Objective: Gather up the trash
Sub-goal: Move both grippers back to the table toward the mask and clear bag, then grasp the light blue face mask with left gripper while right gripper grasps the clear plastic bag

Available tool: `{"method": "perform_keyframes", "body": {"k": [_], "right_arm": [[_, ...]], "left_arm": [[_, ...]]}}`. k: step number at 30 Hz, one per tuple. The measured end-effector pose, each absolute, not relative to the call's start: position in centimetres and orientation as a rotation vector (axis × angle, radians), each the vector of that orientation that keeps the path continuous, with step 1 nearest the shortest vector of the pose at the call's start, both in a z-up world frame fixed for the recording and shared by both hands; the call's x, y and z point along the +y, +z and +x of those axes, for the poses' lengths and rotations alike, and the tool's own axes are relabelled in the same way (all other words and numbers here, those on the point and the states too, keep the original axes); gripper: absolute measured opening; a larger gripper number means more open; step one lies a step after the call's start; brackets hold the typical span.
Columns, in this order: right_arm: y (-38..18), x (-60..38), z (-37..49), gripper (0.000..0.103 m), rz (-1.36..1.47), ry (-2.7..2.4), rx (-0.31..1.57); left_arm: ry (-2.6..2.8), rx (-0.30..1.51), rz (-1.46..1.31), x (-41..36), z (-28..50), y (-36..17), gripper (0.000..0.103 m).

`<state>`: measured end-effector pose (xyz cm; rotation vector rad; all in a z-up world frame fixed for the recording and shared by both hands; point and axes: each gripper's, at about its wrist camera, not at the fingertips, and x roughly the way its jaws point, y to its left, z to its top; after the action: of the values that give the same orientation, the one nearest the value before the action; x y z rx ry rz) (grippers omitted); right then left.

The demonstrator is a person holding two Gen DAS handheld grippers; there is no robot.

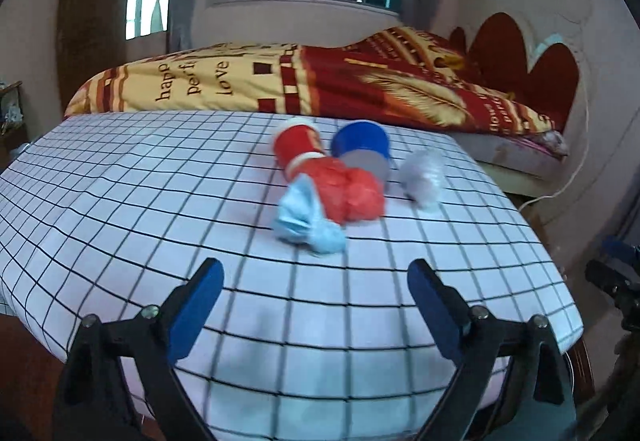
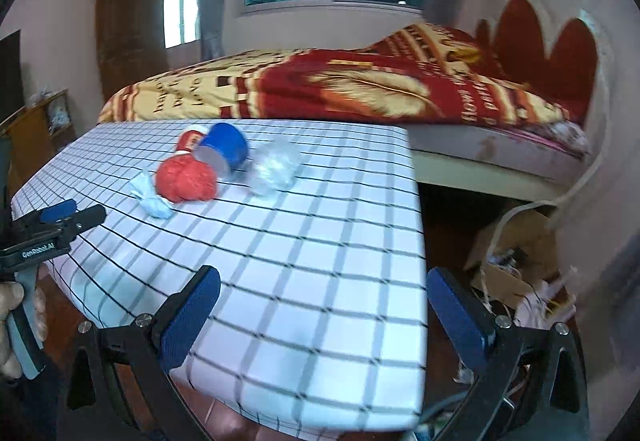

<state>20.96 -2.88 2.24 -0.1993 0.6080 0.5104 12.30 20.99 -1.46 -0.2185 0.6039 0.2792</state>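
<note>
The trash sits bunched toward the far side of the checked desk (image 1: 160,201): a red cup (image 1: 298,145) on its side, a blue cup (image 1: 360,145) touching it, a crumpled red plastic bag (image 1: 352,197), a light blue wad (image 1: 308,221) just in front, and a clear crumpled wrapper (image 1: 424,177) a little apart. The left hand-held gripper (image 1: 316,281) hangs released and empty, well short of the pile; the right hand-held gripper (image 2: 324,289) is likewise spread wide with nothing in it, over the desk's near corner. Because the pieces touch, a grab at the wad could drag the bag or roll a cup toward the bed (image 1: 360,89); the light wrapper may slip from the pads
</note>
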Motion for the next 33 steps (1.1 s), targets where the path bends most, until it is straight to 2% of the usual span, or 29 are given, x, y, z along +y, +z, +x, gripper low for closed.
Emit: {"method": "perform_keyframes", "body": {"k": [5, 13, 21, 23, 24, 27, 28, 29, 33], "right_arm": [[2.2, 1.2, 23.6, 0.103, -0.219, 0.534, 0.610], [1.1, 5.3, 28.8, 0.103, -0.211, 0.542, 0.692], [-1.6, 10.0, 33.8, 0.102, -0.250, 0.558, 0.786], [-2.1, 10.8, 34.6, 0.091, -0.250, 0.560, 0.805], [-2.5, 11.3, 35.2, 0.081, -0.249, 0.563, 0.823], [-3.4, 11.9, 36.3, 0.066, -0.237, 0.563, 0.856], [-3.6, 11.9, 36.5, 0.045, -0.228, 0.568, 0.866], [-3.8, 11.8, 36.6, 0.034, -0.211, 0.579, 0.877], [-3.9, 11.0, 35.9, 0.033, -0.190, 0.614, 0.867]], "left_arm": [[0.260, 0.638, -0.239, 22.6, 14.2, -2.3, 0.083], [0.233, 0.704, -0.266, 23.7, 17.5, -3.8, 0.082], [0.224, 0.748, -0.276, 24.4, 19.0, -4.6, 0.077], [0.219, 0.764, -0.286, 24.5, 19.2, -5.0, 0.075], [0.219, 0.769, -0.289, 24.6, 19.3, -5.1, 0.075], [0.207, 0.777, -0.314, 25.0, 19.4, -5.4, 0.069], [0.200, 0.775, -0.324, 25.0, 19.4, -5.4, 0.065], [0.198, 0.772, -0.324, 25.0, 19.4, -5.4, 0.059], [0.179, 0.766, -0.331, 24.7, 19.3, -5.3, 0.048]]}}
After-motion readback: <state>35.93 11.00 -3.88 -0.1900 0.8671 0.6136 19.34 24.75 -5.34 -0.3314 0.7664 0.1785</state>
